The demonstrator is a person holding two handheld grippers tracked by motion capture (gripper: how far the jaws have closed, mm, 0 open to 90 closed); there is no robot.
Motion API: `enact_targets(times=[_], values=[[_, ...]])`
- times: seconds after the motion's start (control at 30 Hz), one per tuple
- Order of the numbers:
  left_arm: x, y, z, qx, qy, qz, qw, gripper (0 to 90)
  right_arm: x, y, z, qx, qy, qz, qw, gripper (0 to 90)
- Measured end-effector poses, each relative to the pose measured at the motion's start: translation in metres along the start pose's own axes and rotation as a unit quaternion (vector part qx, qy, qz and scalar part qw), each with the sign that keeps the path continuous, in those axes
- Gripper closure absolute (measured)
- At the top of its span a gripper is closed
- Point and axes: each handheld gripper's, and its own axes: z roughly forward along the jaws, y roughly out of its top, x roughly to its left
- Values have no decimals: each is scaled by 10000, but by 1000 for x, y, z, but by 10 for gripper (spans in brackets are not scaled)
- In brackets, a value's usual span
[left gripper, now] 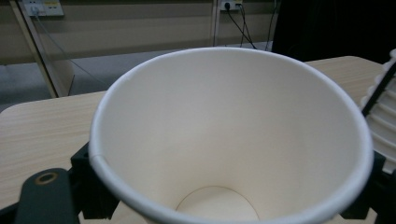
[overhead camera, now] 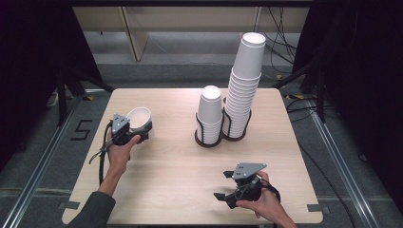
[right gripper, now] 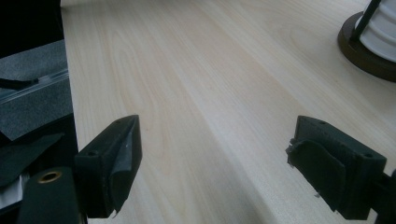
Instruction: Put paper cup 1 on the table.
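My left gripper is shut on a white paper cup at the left side of the wooden table, and the cup lies tilted with its mouth facing away from the hand. In the left gripper view the open cup is empty, with a black jaw on each side of its wall. Near the front right edge my right gripper stands open over bare wood. In the right gripper view its jaws are wide apart with nothing between them.
A short stack of white cups and a tall, leaning stack stand in black wire holders at the middle back. The holder's dark base shows at the far right. Black curtains and cables surround the table.
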Motion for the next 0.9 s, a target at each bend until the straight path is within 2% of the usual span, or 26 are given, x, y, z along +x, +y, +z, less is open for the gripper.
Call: enact_targets(times=[0.03,0.07,0.17,0.23,0.33,0.43,0.53,0.63,0.73,0.77,0.8,0.83,0.9], values=[[1,0,4,4,33,12,10000,155,0,0,0,-5,-34,-29,10000,175],[1,-1,7,8,38,-13,10000,155,1,0,0,33,-9,60,10000,174],[3,-3,17,-6,58,-127,9999,153,1,-1,1,28,5,21,10000,175],[3,-5,23,61,116,-29,9999,150,1,-1,1,9,-6,-31,10000,175],[6,-9,31,104,177,-52,9998,148,1,-1,1,34,5,-26,10000,174],[7,-12,37,92,253,50,9996,141,1,-1,1,37,30,-9,10000,175],[8,-15,40,57,210,10,9998,131,1,-1,1,22,17,-38,10000,175],[7,-19,44,128,191,148,9996,125,1,-1,1,21,27,-42,10000,175],[5,-20,45,88,209,255,9994,118,1,-1,1,18,34,-56,10000,174],[5,-20,45,110,187,289,9993,115,1,-1,1,10,42,-73,10000,175],[6,-21,44,258,136,294,9991,108,1,-1,1,37,37,-74,10000,175],[6,-21,44,258,136,294,9991,109,1,-1,1,37,37,-74,10000,175],[7,-24,44,407,162,291,9986,110,2,-1,1,49,26,-75,10000,175]])
